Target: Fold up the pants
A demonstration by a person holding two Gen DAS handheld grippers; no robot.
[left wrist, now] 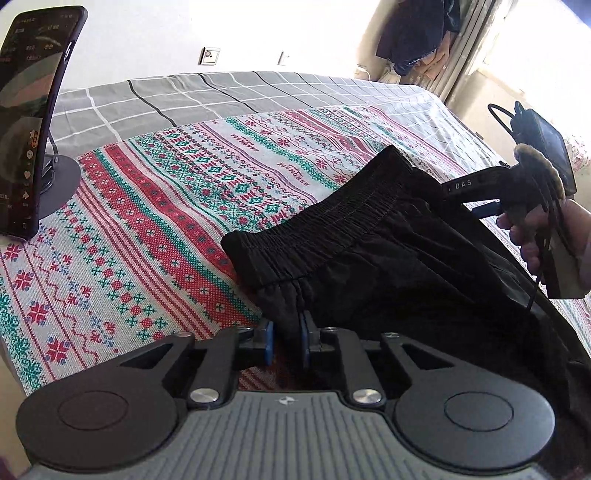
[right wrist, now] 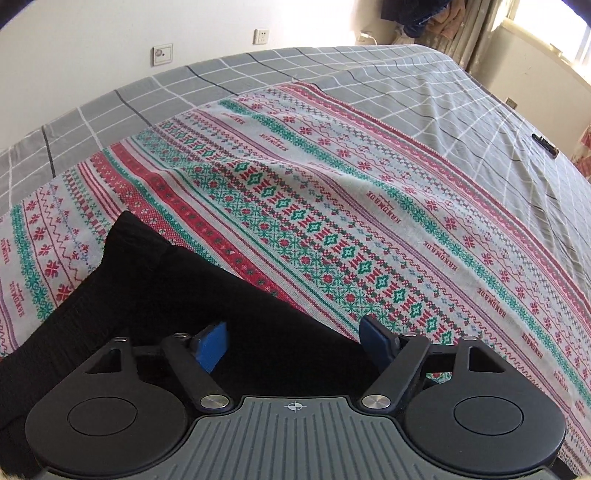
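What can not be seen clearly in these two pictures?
- Pants legs: cut off by the lower right edge of the left wrist view.
- Right tool contact with the cloth: black fabric hides detail in the right wrist view.
- Phone screen text: too small.

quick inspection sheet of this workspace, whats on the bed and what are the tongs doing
surface: patterned blanket spread over a grey checked sheet on a bed
job's things: black pants, waistband bunched, lying on the blanket
clutter: phone on stand; small dark object on the sheet
grippers: left tongs shut on pants fabric; right tongs apart, pants between, pads not pressing
cables: black cable on the right tongs' device
surroundings: white wall, wall sockets, curtain, hanging clothes
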